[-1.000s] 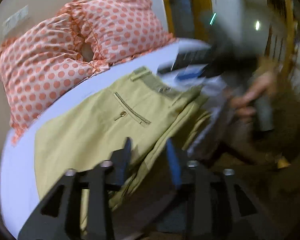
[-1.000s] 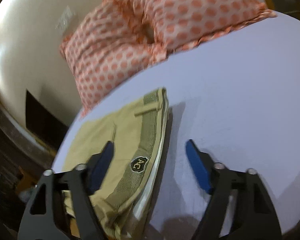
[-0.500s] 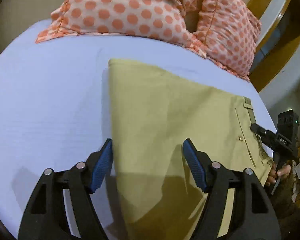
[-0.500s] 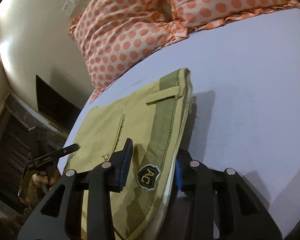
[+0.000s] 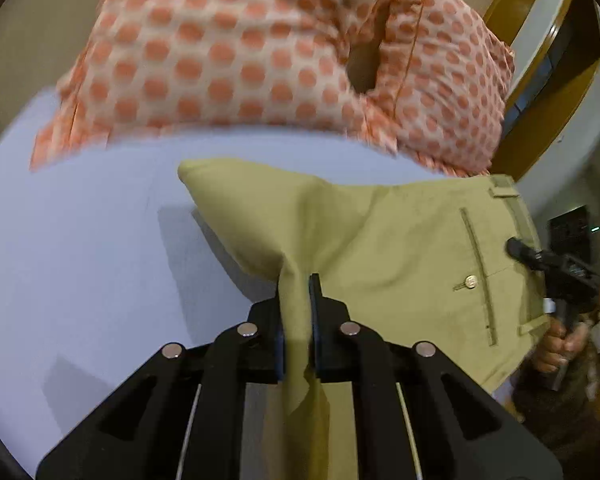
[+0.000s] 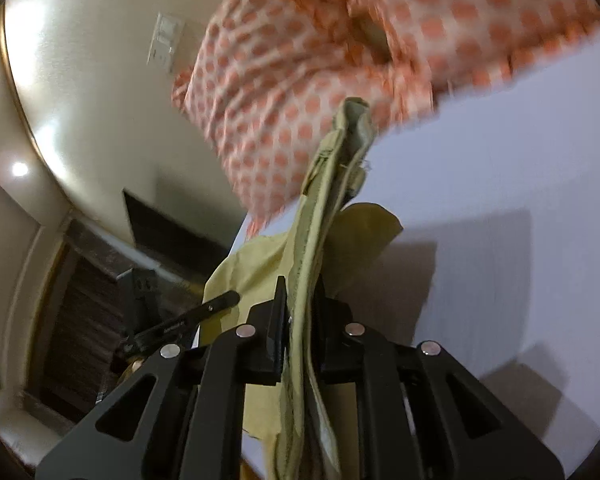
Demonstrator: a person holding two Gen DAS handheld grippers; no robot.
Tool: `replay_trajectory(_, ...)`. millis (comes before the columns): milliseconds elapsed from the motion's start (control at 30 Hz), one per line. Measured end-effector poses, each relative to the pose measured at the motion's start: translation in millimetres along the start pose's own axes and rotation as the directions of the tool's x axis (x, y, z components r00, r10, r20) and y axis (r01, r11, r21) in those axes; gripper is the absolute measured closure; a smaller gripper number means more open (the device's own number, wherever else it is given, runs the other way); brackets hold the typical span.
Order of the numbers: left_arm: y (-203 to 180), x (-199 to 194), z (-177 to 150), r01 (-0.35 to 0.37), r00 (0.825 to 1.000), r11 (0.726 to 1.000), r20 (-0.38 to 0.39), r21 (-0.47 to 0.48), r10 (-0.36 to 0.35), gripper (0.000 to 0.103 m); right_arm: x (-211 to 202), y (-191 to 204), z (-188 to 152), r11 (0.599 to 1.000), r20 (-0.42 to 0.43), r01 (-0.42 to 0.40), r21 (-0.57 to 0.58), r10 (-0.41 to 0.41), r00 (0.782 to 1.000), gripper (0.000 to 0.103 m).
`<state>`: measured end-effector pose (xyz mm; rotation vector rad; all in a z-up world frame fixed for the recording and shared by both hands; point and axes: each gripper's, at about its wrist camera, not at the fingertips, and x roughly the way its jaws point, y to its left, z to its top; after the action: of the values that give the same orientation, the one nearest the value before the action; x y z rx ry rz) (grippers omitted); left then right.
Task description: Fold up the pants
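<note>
— Pants [image 5: 380, 240], khaki ones, partly folded on the pale sheet [image 5: 80, 260] — where are they relative to each claw?

— Straight ahead of both. The left gripper [image 5: 296, 292] is clamped on a pinch of cloth at the near edge of the folded end; the fabric tents up from the bed into its jaws and a loose tail hangs down behind them. The right gripper [image 6: 302, 300] is clenched on the waistband end, which stands up edge-on ahead of it, several layers thick.

— How do you judge they'll handle?

— Soft and limp, light enough for two pinches, but the stacked layers look likely to slide over one another. The waistband seems the stiffest part — a sound place to hold. The left grip takes only the top of a fold, so lower layers may sag or drop.

— Anything beyond the claws?

— The dotted pillows [image 5: 260, 60] lie past the pants, close to the far edge. In the left view the other tool and the hand [image 5: 560, 340] holding it sit off to the right, at the pocket side.
</note>
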<state>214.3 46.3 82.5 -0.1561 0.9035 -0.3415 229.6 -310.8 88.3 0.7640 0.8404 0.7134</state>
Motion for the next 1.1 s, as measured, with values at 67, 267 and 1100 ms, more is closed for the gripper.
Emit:
replay_trajectory(67, -5.9, 16.8, 17.6, -0.071, 0.997, 0.997, 0.035, 0.020, 0.071, 0.090, 4.2, -5.3, 22.8, 0.998, 0.054, 0.069, 0.011, -0.069, 0.996, 0.090)
replay_trajectory(267, -2.3, 39.5, 30.1, -0.336, 0.941, 0.941, 0.046, 0.046, 0.334, 0.082, 15.3, -28.8, 35.5, 0.854, 0.068, 0.520, -0.026, -0.518, 0.853, 0.081)
replay_trajectory(1100, -53.1, -32.2, -119.2, -0.308, 0.948, 0.950, -0.065, 0.051, 0.311, 0.002, 1.5, 72.4, -132.1, 0.658, 0.120, 0.662, -0.358, -0.671, 0.732, 0.001)
